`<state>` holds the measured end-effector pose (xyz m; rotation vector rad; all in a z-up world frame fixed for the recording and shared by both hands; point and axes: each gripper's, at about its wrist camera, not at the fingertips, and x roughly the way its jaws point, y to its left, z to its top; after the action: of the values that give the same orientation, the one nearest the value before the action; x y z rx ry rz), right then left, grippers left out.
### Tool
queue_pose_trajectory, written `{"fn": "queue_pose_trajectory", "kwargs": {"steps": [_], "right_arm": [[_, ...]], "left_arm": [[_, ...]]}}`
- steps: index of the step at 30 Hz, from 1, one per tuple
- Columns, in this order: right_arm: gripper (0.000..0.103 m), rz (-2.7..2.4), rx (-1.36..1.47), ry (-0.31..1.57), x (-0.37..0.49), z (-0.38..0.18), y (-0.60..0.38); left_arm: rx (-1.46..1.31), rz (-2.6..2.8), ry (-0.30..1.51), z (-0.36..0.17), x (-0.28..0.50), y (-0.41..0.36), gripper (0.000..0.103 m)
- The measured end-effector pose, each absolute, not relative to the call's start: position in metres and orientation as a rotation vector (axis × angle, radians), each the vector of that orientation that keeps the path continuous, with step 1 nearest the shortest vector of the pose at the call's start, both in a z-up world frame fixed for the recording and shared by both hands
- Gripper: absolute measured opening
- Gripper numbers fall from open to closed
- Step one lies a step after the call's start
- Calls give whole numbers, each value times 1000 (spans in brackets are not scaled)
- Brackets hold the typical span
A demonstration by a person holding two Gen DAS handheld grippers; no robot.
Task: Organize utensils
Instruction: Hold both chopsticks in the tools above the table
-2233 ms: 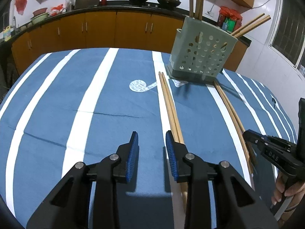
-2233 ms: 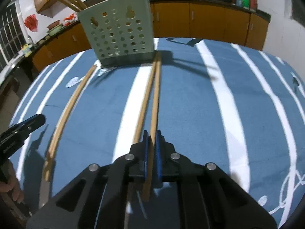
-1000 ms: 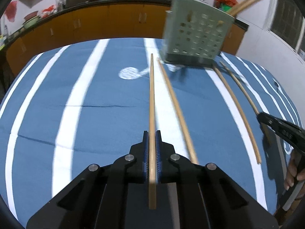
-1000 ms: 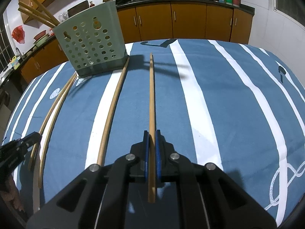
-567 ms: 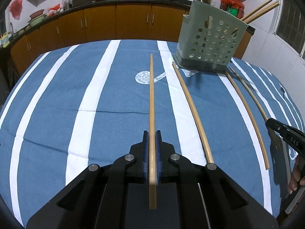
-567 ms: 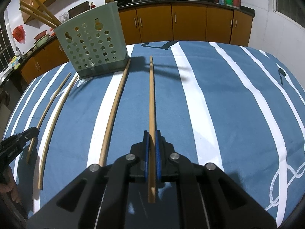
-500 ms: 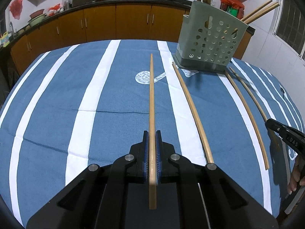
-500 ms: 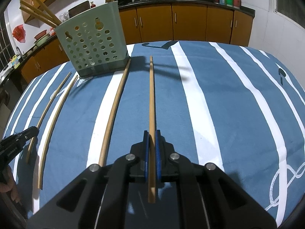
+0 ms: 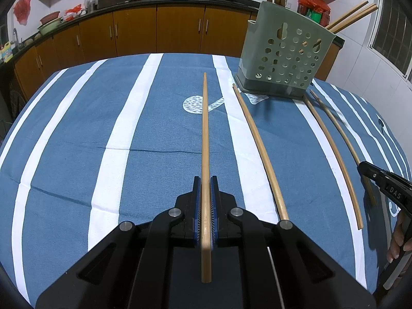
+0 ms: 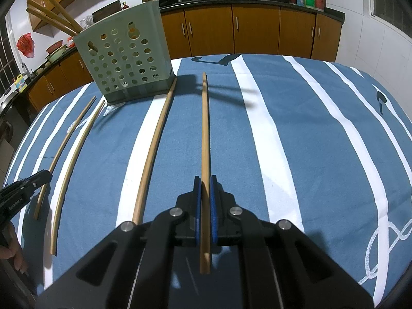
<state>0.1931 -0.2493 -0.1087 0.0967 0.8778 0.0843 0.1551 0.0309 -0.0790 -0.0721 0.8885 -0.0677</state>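
We look steeply down along each tool from close above the striped tabletop (image 9: 128, 118). Both views share the green utensil basket (image 9: 283, 59), upper right in the left view, upper left in the right.

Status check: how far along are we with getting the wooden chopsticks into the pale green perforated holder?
Done: several stored chopsticks stand in the pale green perforated holder. In hand: the left gripper is shut on one chopstick, the right gripper on another chopstick. Left: two loose chopsticks lie on the blue striped cloth.
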Motion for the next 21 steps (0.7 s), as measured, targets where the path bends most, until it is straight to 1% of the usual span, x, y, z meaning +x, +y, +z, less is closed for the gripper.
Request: {"fn": "queue_pose_trajectory", "kwargs": {"steps": [21], "right_arm": [[9,71,50,864,189,-111,-245]], "left_arm": [[-103,-73,888,-80,155,32,9]]}}
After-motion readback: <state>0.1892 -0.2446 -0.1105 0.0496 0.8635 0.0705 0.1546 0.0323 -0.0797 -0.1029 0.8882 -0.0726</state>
